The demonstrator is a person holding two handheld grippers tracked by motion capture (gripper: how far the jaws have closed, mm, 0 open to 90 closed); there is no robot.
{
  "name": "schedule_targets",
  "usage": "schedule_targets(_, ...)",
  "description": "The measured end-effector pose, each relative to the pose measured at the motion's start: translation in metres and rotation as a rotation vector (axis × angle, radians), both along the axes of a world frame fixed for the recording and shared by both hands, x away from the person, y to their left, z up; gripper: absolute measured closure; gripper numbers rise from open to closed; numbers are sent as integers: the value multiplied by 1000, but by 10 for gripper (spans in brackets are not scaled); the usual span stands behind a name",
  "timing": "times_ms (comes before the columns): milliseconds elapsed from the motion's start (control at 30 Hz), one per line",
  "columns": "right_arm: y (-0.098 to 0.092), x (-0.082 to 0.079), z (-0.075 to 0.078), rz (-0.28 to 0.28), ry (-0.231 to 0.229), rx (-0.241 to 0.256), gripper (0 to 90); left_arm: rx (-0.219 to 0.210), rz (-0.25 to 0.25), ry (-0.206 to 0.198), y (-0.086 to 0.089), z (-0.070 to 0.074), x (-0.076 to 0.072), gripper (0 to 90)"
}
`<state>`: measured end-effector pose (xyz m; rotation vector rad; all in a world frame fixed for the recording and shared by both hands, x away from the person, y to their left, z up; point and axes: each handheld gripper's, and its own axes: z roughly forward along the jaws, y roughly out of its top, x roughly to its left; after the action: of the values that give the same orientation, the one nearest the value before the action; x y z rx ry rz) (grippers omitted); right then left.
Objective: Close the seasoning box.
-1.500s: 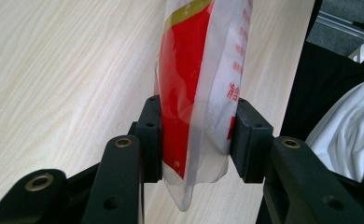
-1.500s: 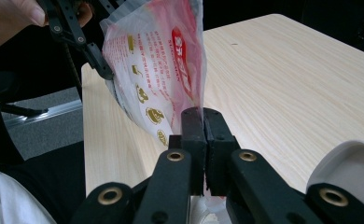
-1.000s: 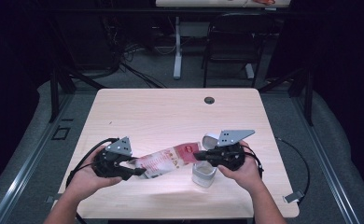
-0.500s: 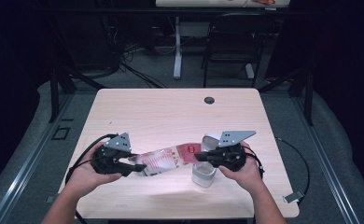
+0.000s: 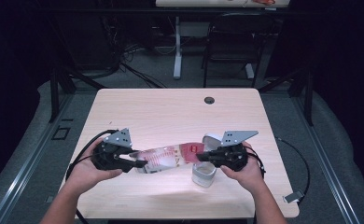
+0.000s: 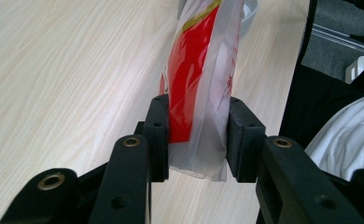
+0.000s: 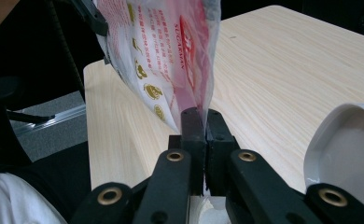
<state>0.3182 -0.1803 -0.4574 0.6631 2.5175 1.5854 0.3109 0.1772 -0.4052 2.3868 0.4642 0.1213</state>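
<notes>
A clear plastic bag (image 5: 171, 157) with red and white print hangs stretched between both grippers above the near half of the wooden table (image 5: 171, 116). My left gripper (image 5: 140, 163) is shut on its left end; in the left gripper view the bag (image 6: 203, 70) sits pinched between the pads of that gripper (image 6: 198, 135). My right gripper (image 5: 202, 156) is shut on the bag's red end, where the bag (image 7: 166, 51) rises from that gripper's (image 7: 201, 126) tightly pressed jaws. A white cup (image 5: 203, 176) stands on the table just below the right gripper.
A second white rounded vessel (image 5: 211, 139) sits behind the right gripper, and a white rim (image 7: 348, 154) shows close at the right of the right gripper view. A dark cable hole (image 5: 209, 100) lies near the far edge. A small white device (image 5: 294, 197) lies at the right front corner.
Both grippers keep their hold on the bag. The left hand has risen slightly and the bag is pulled a little straighter between them.
</notes>
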Motion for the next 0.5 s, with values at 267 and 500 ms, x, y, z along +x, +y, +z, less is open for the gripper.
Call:
schedule_targets(267,-3,0,-1,-7,5,5,887,12,-4,2,-5,8,4,665)
schedule_targets(500,-5,1,-1,-11,8,5,887,17,-9,3,-8,12,6,671)
